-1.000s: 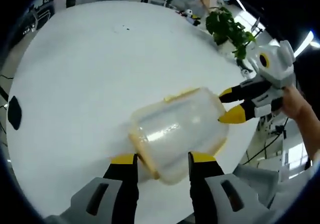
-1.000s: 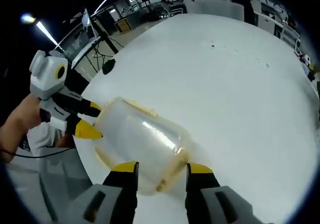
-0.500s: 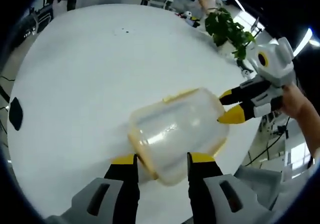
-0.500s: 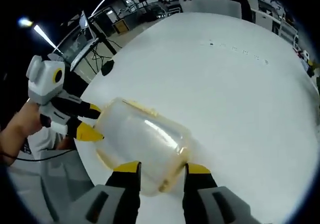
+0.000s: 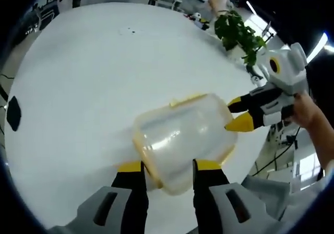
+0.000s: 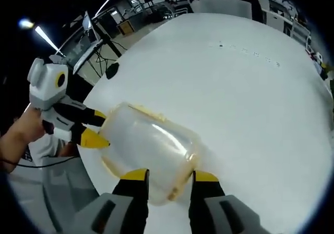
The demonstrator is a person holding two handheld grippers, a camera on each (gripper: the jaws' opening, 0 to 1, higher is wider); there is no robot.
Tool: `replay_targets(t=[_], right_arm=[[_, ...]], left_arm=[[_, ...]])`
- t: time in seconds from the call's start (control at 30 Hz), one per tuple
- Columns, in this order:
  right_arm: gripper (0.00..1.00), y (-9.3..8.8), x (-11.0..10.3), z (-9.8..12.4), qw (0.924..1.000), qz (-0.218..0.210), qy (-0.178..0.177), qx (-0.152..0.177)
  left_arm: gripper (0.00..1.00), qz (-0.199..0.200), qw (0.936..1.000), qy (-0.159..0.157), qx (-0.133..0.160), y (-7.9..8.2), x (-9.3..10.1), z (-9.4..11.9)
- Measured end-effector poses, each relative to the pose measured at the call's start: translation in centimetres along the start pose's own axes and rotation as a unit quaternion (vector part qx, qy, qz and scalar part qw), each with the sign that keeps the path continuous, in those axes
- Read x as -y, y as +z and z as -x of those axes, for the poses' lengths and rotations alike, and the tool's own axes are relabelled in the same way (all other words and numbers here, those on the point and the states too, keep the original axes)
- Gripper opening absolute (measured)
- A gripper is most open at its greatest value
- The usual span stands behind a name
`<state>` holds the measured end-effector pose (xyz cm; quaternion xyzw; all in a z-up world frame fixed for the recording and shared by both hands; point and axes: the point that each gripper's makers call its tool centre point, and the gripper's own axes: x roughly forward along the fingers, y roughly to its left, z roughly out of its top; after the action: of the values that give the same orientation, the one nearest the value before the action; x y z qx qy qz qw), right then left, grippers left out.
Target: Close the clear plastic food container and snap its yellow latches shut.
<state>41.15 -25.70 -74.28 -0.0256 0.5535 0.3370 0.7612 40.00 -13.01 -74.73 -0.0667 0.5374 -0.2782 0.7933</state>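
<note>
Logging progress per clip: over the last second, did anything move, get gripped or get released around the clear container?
Nothing visibly changed. The clear container stays on the white table with the left gripper at one end and the right gripper at the other, jaws straddling it; the small shifts look like camera motion.

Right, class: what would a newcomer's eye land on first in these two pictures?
The clear plastic container, lying on its side near the white table's edge. A yellow-tipped claw sits at each end: the left claw at one end, the right claw at the other.
</note>
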Motion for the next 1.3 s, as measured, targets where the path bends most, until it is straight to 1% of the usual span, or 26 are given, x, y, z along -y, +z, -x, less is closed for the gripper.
replay_targets(t=[0.2, 0.53, 0.77, 0.87, 1.03, 1.13, 1.2, 1.23, 1.3], right_arm=[[0.28, 0.1, -0.1, 0.1, 1.0, -0.003, 0.002, 0.003], [0.28, 0.3, -0.4, 0.1, 0.9997, -0.003, -0.023, 0.002], [0.27, 0.3, -0.5, 0.3, 0.9992, -0.012, -0.039, 0.005], [0.27, 0.1, -0.6, 0.3, 0.9989, -0.023, -0.042, 0.003], [0.27, -0.3, -0.5, 0.6, 0.9983, -0.034, -0.045, 0.01], [0.28, -0.3, -0.4, 0.6, 0.9983, -0.037, -0.042, 0.019], [0.28, -0.4, -0.4, 0.7, 0.9984, -0.036, -0.04, 0.02], [0.28, -0.5, -0.5, 0.7, 0.9983, -0.041, -0.04, 0.013], [0.26, -0.5, -0.5, 0.9, 0.9984, -0.036, -0.043, 0.01]], left_arm=[[0.31, -0.007, 1.0, -0.005, 0.0, 0.2, 0.2, 0.1], [0.33, -0.011, 0.9999, -0.006, -0.009, 0.4, 0.2, 0.2], [0.33, -0.018, 0.9997, -0.01, -0.013, 0.6, 0.3, 0.1], [0.33, -0.024, 0.9995, -0.014, -0.014, 0.6, 0.3, 0.2], [0.33, -0.033, 0.999, -0.018, -0.022, 0.7, 0.4, 0.2], [0.34, -0.031, 0.999, -0.02, -0.023, 0.7, 0.3, 0.2], [0.35, -0.053, 0.9984, -0.016, -0.016, 0.9, 0.4, 0.3], [0.35, -0.064, 0.9978, -0.014, -0.011, 1.0, 0.5, 0.3], [0.36, -0.067, 0.9976, -0.012, -0.01, 1.1, 0.4, 0.3]])
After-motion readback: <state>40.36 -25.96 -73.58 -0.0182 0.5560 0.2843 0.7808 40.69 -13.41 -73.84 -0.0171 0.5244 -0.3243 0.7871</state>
